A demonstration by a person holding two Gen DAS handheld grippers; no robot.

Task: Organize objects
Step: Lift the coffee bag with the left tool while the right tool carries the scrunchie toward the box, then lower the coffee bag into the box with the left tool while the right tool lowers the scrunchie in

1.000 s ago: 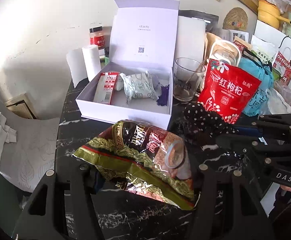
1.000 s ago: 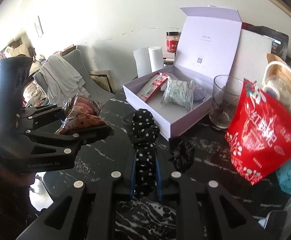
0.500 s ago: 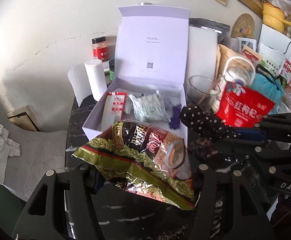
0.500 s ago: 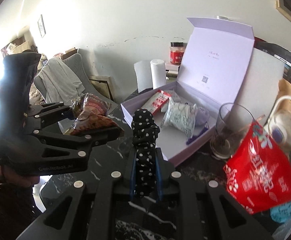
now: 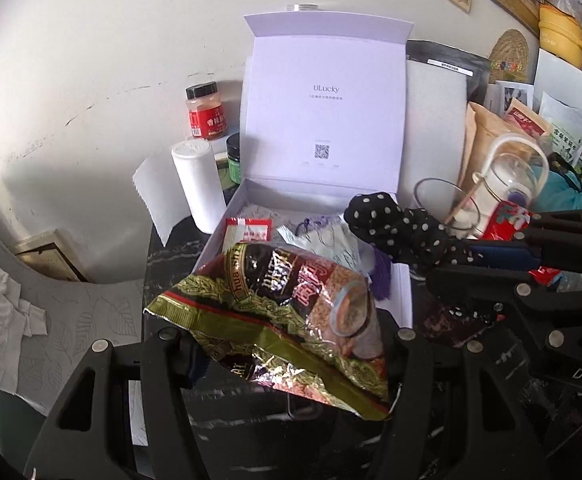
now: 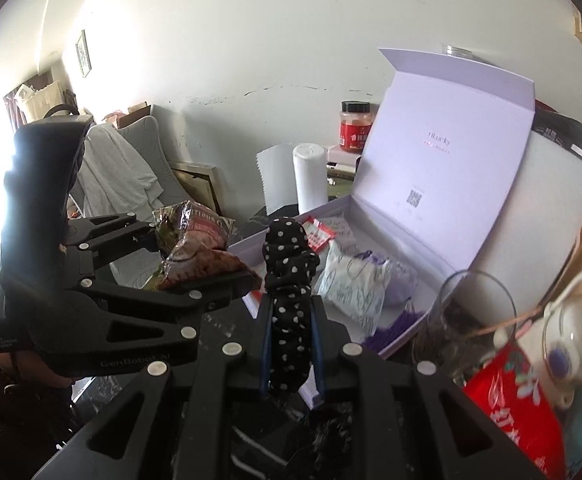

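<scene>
We've got both tongs loaded over the near edge of the dark marble tabletop [image 5: 163, 248]. The left tongs [image 5: 287, 344] are clamped on a crinkly gold-and-red snack bag [image 5: 283, 304], which hangs just in front of the open lavender box [image 5: 323, 120] and hides most of the box's near wall in the left wrist view. The right tongs [image 6: 291, 344] are squeezed tight on a black polka-dot fabric thing [image 6: 289, 280], standing upright between the blue pads; probably a scrunchie or headband, hard to call from here.

Inside the box we can make out a red-and-white sachet [image 6: 318, 236], a pale printed packet [image 6: 351, 284] and something purple with a tassel [image 6: 401, 280], partly buried behind the packet.

Behind the box's left corner: a paper towel roll [image 5: 199, 184], a red-labelled jar [image 5: 207, 110], and a green-lidded jar [image 5: 233, 158] mostly cut off by the box lid. To the right, a drinking glass [image 6: 467, 320] sits near the box, with a red pouch [image 6: 511, 404] smeared and cropped at the frame edge. The clutter past that is too jumbled to sort out.
</scene>
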